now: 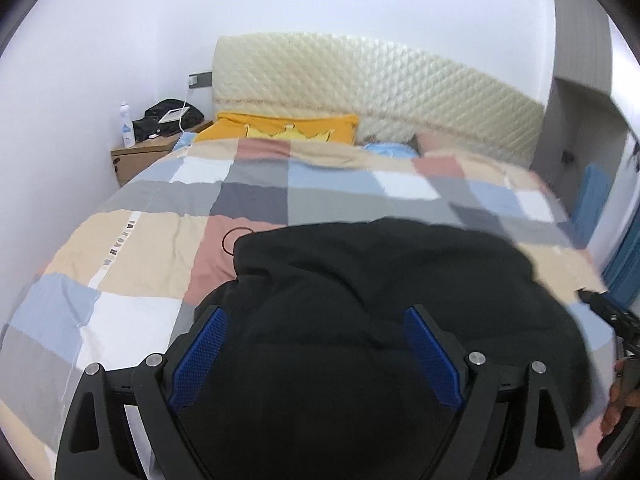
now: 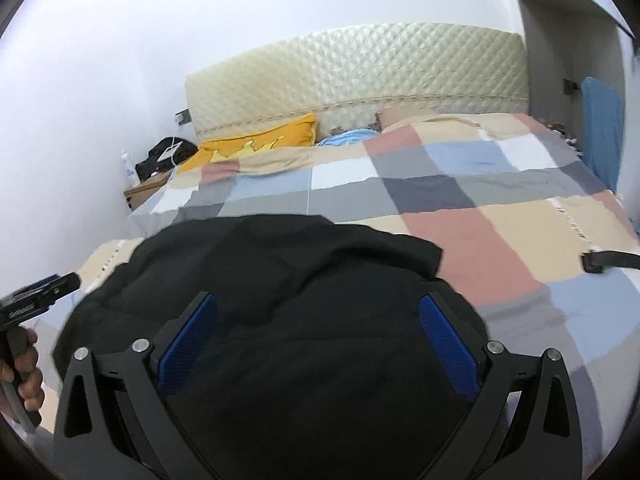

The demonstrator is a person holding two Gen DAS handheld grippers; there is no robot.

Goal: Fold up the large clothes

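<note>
Checked quilt on bed, cream headboard – black garment heaped. Left gripper, right gripper – both jaws spread. Only right view shows strap.

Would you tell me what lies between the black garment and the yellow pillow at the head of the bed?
Only the patchwork quilt; both wrist views show it bare between the black garment and the yellow pillow.

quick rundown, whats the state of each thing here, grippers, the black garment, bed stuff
left gripper: open, fingers spread over the black garment
right gripper: open, fingers spread, nothing clamped
black garment: lying rumpled on the quilt
patchwork quilt: spread over the bed, slightly wrinkled
yellow pillow: lying at the headboard
spray bottle: upright on the nightstand
black strap: lying loose on the quilt
</note>
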